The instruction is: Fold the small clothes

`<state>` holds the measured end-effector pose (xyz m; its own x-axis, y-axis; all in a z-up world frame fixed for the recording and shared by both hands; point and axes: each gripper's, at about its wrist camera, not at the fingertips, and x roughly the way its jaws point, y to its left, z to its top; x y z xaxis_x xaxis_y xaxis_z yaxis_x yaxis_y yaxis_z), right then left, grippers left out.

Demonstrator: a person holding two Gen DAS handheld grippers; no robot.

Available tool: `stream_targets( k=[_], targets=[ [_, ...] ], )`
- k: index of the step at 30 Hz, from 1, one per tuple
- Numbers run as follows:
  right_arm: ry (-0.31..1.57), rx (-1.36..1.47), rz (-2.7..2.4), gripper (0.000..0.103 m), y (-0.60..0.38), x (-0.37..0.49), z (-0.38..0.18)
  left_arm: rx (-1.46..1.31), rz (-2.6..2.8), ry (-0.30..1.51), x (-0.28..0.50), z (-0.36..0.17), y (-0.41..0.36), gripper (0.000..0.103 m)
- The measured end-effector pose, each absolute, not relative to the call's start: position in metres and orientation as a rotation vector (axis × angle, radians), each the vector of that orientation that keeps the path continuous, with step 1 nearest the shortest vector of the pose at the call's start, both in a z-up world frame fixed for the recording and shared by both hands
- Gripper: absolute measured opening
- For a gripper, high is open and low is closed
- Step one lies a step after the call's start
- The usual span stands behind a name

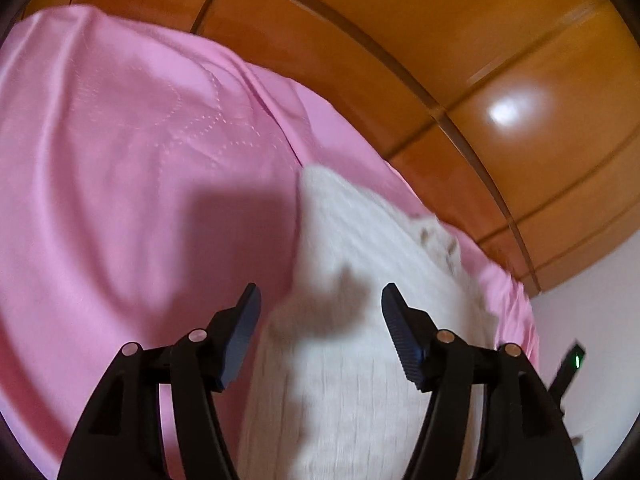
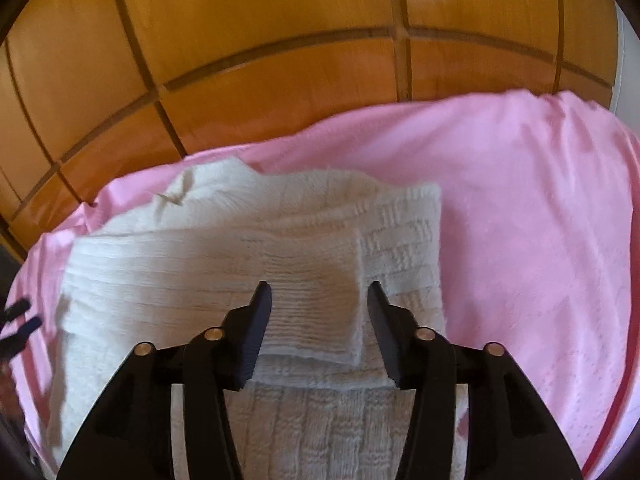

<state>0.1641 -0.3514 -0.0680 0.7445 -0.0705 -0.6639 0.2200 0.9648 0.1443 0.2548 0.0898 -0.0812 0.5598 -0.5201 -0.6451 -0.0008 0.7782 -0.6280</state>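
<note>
Both claws, left (image 1: 321, 300) and right (image 2: 319, 300), gape over unlabelled white knitwear (image 2: 248, 256).

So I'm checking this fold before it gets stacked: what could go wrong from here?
1. The folded-over sleeve lies loose on the white knit sweater, with the right gripper open above it; it may slide back.
2. The left gripper is open over the sweater; its fingers could snag the knit.
3. The pink sheet looks slick, so the sweater may shift.

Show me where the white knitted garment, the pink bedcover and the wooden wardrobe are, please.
white knitted garment (image 2: 280, 248): right wrist view, folded sleeve.
pink bedcover (image 1: 120, 160): left wrist view, bare stitched part.
wooden wardrobe (image 2: 260, 20): right wrist view, door panel.
</note>
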Motion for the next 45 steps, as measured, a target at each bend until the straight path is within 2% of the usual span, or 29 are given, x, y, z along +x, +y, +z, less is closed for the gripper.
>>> stream_targets(
  k=[3, 6, 11, 12, 13, 14, 15, 17, 21, 25, 27, 29, 31, 32, 37, 39, 42, 45],
  targets=[
    [0.708, 0.180, -0.120, 0.049, -0.340, 0.166, -0.061, -0.648, -0.337, 0.947, 0.279, -0.087, 0.088, 0.062],
    [0.720, 0.102, -0.102, 0.058, -0.323, 0.175, -0.064, -0.682, -0.365, 0.969, 0.301, -0.094, 0.082, 0.061],
    [0.758, 0.064, -0.089, 0.058, -0.310, 0.192, -0.078, -0.744, -0.378, 1.007, 0.328, -0.110, 0.070, 0.060],
    [0.763, 0.066, -0.093, 0.058, -0.310, 0.194, -0.081, -0.755, -0.390, 1.009, 0.331, -0.112, 0.068, 0.046],
    [0.768, 0.067, -0.098, 0.058, -0.310, 0.197, -0.083, -0.759, -0.395, 1.015, 0.334, -0.113, 0.065, 0.037],
    [0.772, 0.066, -0.107, 0.058, -0.310, 0.199, -0.086, -0.741, -0.385, 1.001, 0.333, -0.110, 0.063, 0.020],
    [0.772, 0.066, -0.113, 0.058, -0.310, 0.200, -0.088, -0.717, -0.382, 0.976, 0.332, -0.105, 0.060, 0.013],
    [0.765, 0.060, -0.119, 0.058, -0.309, 0.199, -0.091, -0.608, -0.351, 0.882, 0.317, -0.082, 0.052, 0.011],
    [0.765, 0.036, -0.120, 0.065, -0.298, 0.203, -0.101, -0.321, -0.220, 0.814, 0.306, -0.064, 0.023, 0.011],
    [0.755, 0.001, -0.154, 0.072, -0.295, 0.207, -0.112, -0.110, -0.082, 0.920, 0.327, -0.103, -0.004, 0.014],
    [0.752, 0.005, -0.154, 0.074, -0.297, 0.208, -0.114, -0.051, -0.052, 0.890, 0.327, -0.108, -0.012, 0.016],
    [0.749, 0.008, -0.153, 0.075, -0.299, 0.209, -0.115, -0.051, -0.028, 0.893, 0.325, -0.103, -0.010, 0.020],
    [0.751, 0.021, -0.146, 0.076, -0.301, 0.210, -0.116, -0.083, 0.002, 0.897, 0.317, -0.095, -0.004, 0.033],
    [0.750, 0.023, -0.146, 0.076, -0.302, 0.210, -0.116, -0.096, 0.012, 0.889, 0.310, -0.089, 0.000, 0.035],
    [0.747, 0.012, -0.150, 0.077, -0.301, 0.209, -0.115, -0.085, -0.092, 0.817, 0.255, -0.064, -0.011, 0.037],
    [0.746, 0.011, -0.152, 0.077, -0.301, 0.209, -0.115, -0.040, -0.140, 0.833, 0.244, -0.068, -0.023, 0.042],
    [0.744, 0.014, -0.151, 0.078, -0.300, 0.208, -0.115, 0.067, -0.122, 0.895, 0.244, -0.096, -0.044, 0.043],
    [0.745, 0.019, -0.149, 0.078, -0.301, 0.208, -0.115, 0.053, -0.104, 0.882, 0.241, -0.094, -0.046, 0.043]
  ],
)
